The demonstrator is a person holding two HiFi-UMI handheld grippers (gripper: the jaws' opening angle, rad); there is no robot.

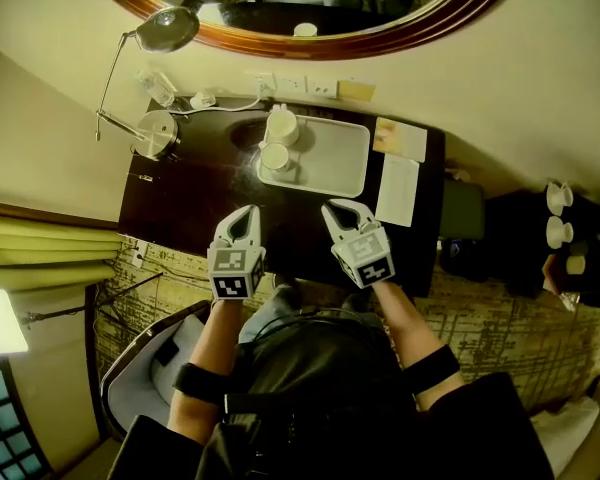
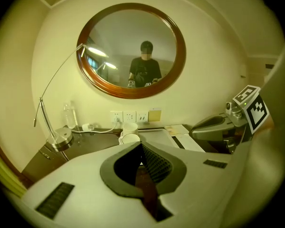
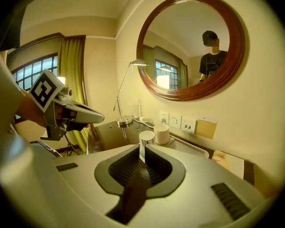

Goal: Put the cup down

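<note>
Two white cups (image 1: 282, 126) (image 1: 275, 157) stand close together at the left end of a white tray (image 1: 335, 158) on the dark desk (image 1: 190, 198). Both grippers hover over the desk's near edge, short of the tray, and neither holds anything. My left gripper (image 1: 242, 218) (image 2: 141, 145) is shut and points at the cups (image 2: 130, 128). My right gripper (image 1: 342, 213) (image 3: 142, 148) has its jaws a thin slit apart, with the cups (image 3: 147, 137) (image 3: 161, 133) straight ahead beyond its tips.
A desk lamp base (image 1: 158, 133) and a water bottle (image 1: 158, 88) stand at the desk's left rear. White papers (image 1: 398, 190) lie right of the tray. Wall sockets (image 1: 292, 83) and a round mirror (image 1: 310, 38) are behind. A chair (image 1: 145, 368) is by my left leg.
</note>
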